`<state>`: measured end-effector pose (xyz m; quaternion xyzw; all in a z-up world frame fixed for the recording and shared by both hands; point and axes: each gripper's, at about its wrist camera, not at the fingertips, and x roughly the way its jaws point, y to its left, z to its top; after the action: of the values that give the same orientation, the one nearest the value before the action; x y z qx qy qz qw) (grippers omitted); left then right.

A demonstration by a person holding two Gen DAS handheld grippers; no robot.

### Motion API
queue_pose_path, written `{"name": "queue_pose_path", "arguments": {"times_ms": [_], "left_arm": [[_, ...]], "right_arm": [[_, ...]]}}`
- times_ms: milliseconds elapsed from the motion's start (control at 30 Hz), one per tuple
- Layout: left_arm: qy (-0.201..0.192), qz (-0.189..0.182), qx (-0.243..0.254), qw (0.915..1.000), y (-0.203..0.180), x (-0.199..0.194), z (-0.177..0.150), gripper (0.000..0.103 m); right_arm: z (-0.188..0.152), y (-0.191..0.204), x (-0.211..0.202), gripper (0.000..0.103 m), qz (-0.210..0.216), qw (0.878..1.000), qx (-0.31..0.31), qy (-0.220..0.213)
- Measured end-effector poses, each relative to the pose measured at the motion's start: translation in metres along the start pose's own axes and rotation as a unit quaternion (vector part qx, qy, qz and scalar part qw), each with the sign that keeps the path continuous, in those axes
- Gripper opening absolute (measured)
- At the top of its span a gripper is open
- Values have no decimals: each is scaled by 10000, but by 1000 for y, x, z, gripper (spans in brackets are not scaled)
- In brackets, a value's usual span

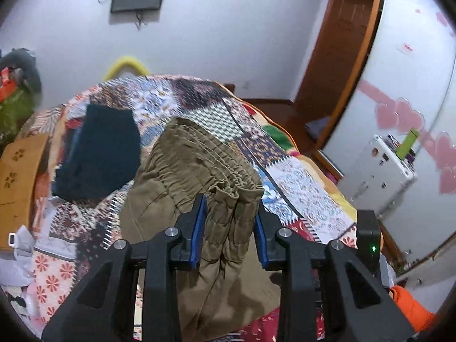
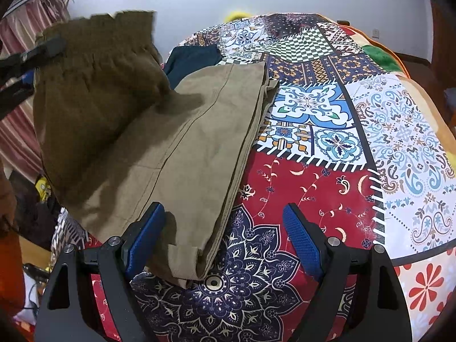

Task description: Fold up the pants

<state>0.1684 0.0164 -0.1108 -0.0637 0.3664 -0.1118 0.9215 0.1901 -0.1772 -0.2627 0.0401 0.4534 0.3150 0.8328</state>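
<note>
Olive-khaki pants (image 1: 182, 171) lie on a patchwork bedspread (image 1: 299, 182). My left gripper (image 1: 229, 219) is shut on the gathered elastic waistband (image 1: 228, 196) and holds it lifted above the bed. In the right wrist view the raised waistband (image 2: 94, 65) hangs at the upper left, held by the left gripper (image 2: 34, 57). The pant legs (image 2: 182, 148) lie flat on the bedspread (image 2: 313, 176). My right gripper (image 2: 225, 228) is open and empty, low over the leg cuffs (image 2: 182, 262); its left finger is over the cloth.
A folded dark navy garment (image 1: 99, 154) lies on the bed beyond the pants; it also shows in the right wrist view (image 2: 191, 57). A wooden board (image 1: 20, 188) stands left of the bed. A wardrobe (image 1: 399, 85) and a white box (image 1: 382, 171) stand at the right.
</note>
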Motion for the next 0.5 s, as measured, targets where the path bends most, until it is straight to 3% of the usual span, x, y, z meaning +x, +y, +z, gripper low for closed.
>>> {"name": "queue_pose_path", "arguments": {"times_ms": [133, 200, 267, 500], "left_arm": [[161, -58, 192, 9997, -11, 7, -4, 32], [207, -115, 317, 9992, -14, 4, -6, 42], [213, -133, 437, 9987, -20, 1, -8, 65], [-20, 483, 656, 9967, -5, -6, -1, 82]], "right_arm": [[1, -1, 0, 83, -6, 10000, 31, -14], [1, 0, 1, 83, -1, 10000, 23, -9], [0, -1, 2, 83, 4, 10000, 21, 1], [0, -1, -3, 83, 8, 10000, 43, -69]]}}
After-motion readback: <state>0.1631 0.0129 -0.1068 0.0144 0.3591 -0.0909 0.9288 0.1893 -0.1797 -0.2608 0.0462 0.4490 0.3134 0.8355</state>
